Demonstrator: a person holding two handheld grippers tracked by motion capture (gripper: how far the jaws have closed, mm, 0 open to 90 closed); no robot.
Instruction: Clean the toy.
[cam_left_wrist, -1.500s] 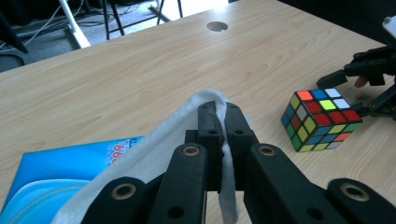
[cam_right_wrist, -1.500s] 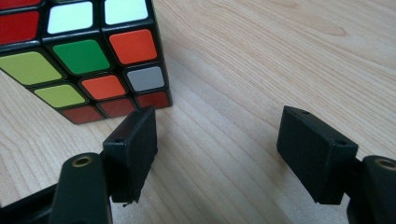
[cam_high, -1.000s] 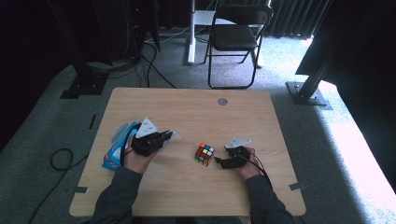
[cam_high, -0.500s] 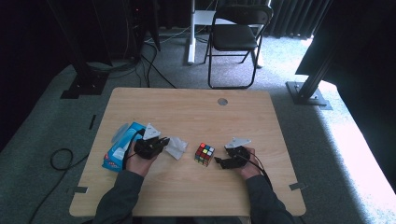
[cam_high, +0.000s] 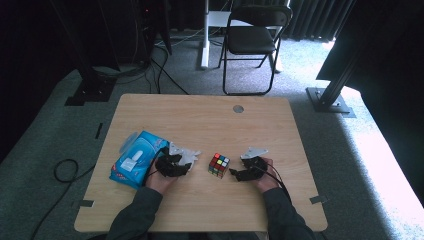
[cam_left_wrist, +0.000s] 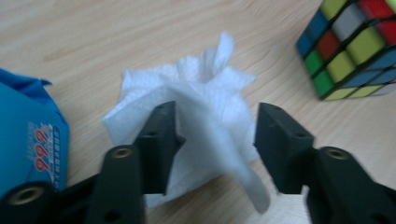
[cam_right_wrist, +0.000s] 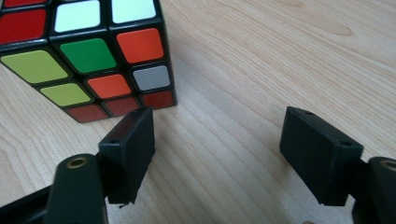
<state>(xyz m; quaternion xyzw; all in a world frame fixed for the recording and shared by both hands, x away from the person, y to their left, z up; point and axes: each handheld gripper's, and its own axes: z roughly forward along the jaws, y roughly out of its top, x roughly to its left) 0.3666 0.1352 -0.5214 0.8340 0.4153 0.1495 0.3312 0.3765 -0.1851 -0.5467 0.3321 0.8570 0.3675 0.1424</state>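
Note:
A crumpled white tissue (cam_left_wrist: 196, 93) lies on the wooden table (cam_high: 200, 120), between a blue wipes pack (cam_high: 137, 158) and a Rubik's cube (cam_high: 219, 165). My left gripper (cam_left_wrist: 215, 112) stands low over the tissue (cam_high: 186, 154). Its jaws have just been opening and now straddle the tissue loosely without pinching it. My right gripper (cam_right_wrist: 217, 116) rests on the table just right of the cube (cam_right_wrist: 88, 51). Its jaws have just been opening a little, with bare wood between them and the cube beyond its left jaw tip. In the high view the left gripper (cam_high: 177, 167) and right gripper (cam_high: 239, 175) flank the cube.
The blue pack (cam_left_wrist: 28, 135) sits close at my left gripper's left, and the cube (cam_left_wrist: 350, 46) at its far right. A cable hole (cam_high: 238, 108) marks the table's far side. A black chair (cam_high: 255, 30) and stand bases (cam_high: 330, 100) are on the floor behind.
My left gripper came down from above the blue pack to the table with the tissue, and its jaws opened and let it go. The right hand stayed put.

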